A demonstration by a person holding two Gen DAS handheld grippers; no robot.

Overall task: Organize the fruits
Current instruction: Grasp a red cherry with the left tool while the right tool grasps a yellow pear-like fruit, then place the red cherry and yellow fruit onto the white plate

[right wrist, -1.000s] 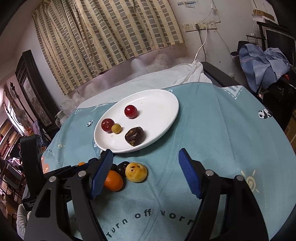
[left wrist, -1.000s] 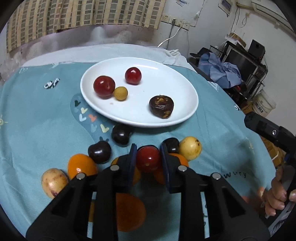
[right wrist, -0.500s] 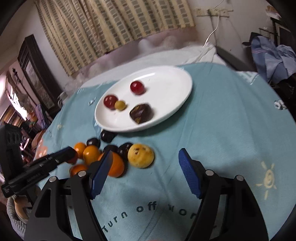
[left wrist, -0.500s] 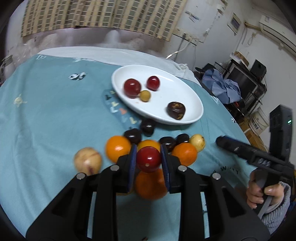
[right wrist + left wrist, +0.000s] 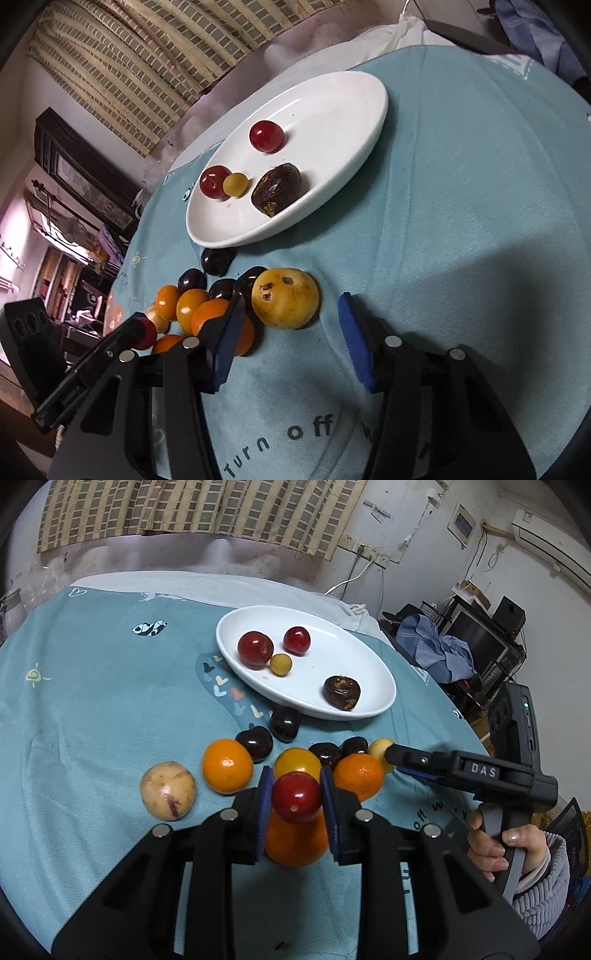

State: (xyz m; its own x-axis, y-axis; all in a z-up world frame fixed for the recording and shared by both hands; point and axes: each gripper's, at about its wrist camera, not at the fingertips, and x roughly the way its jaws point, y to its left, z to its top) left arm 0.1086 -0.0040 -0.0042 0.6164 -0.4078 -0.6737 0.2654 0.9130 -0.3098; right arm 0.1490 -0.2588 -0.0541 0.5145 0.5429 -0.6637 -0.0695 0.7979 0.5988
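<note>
My left gripper [image 5: 296,799] is shut on a red cherry tomato [image 5: 295,797] and holds it above the loose fruit. A white plate [image 5: 369,653] beyond holds two red fruits [image 5: 255,650], a small yellow one [image 5: 280,664] and a dark brown one [image 5: 341,692]. Oranges [image 5: 227,764], dark plums [image 5: 255,742] and a pale speckled fruit [image 5: 168,790] lie on the teal cloth in front of the plate. My right gripper [image 5: 291,332] is open, low over the cloth, with a spotted yellow fruit [image 5: 284,297] just ahead between its fingers. The left gripper with the tomato [image 5: 144,332] shows at the left of the right wrist view.
The teal cloth [image 5: 92,701] covers a round table. A wall with curtains stands behind it. A chair with blue clothes [image 5: 439,653] and a shelf with electronics stand at the right. A dark cabinet [image 5: 85,173] stands at the far left in the right wrist view.
My left gripper has lifted and drawn back with the tomato, so more fruit shows below it. My right gripper has dropped and moved in on the spotted yellow fruit.
</note>
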